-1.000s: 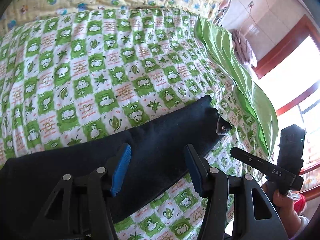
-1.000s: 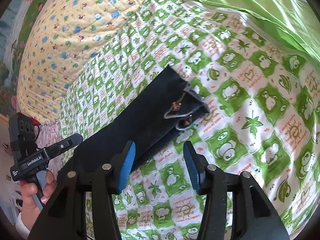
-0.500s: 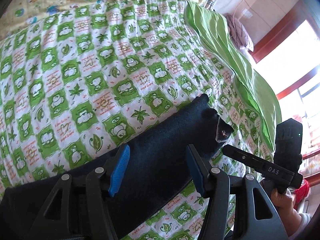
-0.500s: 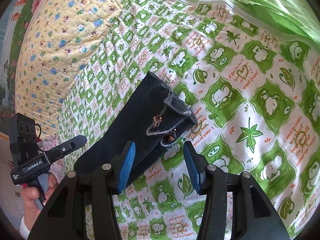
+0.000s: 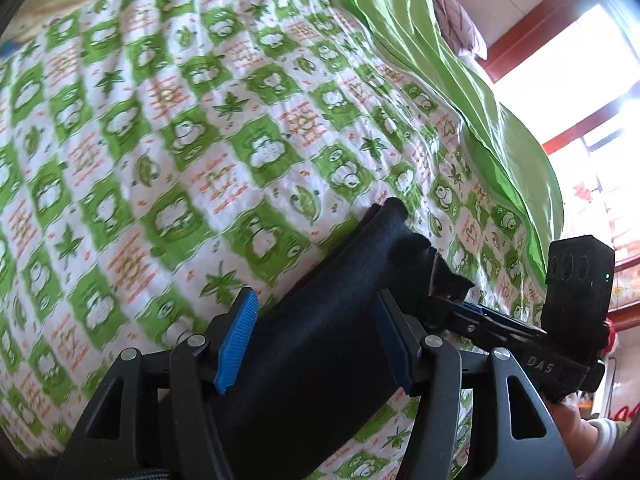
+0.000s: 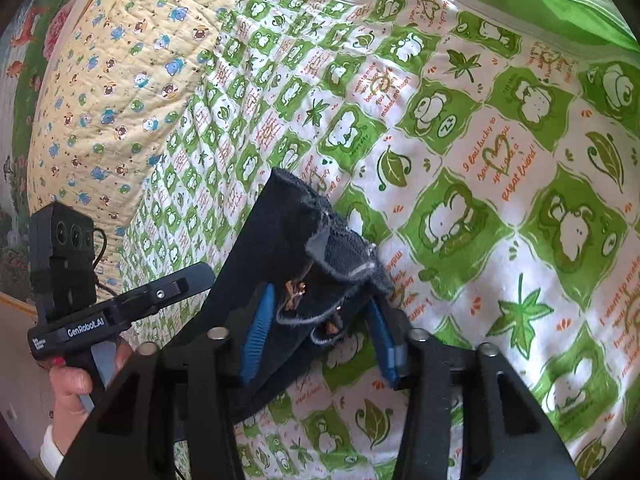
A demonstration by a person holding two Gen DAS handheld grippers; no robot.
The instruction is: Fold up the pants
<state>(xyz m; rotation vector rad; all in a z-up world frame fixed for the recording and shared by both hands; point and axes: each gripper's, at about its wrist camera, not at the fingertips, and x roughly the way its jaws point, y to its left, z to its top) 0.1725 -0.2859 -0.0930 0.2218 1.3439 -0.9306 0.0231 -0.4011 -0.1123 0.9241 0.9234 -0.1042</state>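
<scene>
Dark navy pants (image 5: pixel 328 344), folded into a long strip, lie across a green-and-white quilt (image 5: pixel 168 128). My left gripper (image 5: pixel 316 300) hangs open just above the strip, one blue pad on each side of it, not pressing. The frayed end of the pants (image 6: pixel 344 248), with small metal bits showing, sits between the blue pads of my right gripper (image 6: pixel 320 300). Those jaws are closing around that end, and the cloth fills most of the gap. In the left wrist view the right gripper's tips (image 5: pixel 444 304) reach that same end.
A bright green pillow or sheet (image 5: pixel 460 92) runs along the quilt's far side, with a window (image 5: pixel 580 60) behind it. A yellow bear-print blanket (image 6: pixel 120 80) covers the other side. A hand (image 6: pixel 76 380) holds the left gripper's handle.
The left gripper slid along the strip toward its frayed end and dipped lower. The right gripper came down over that end and its jaws narrowed around the cloth.
</scene>
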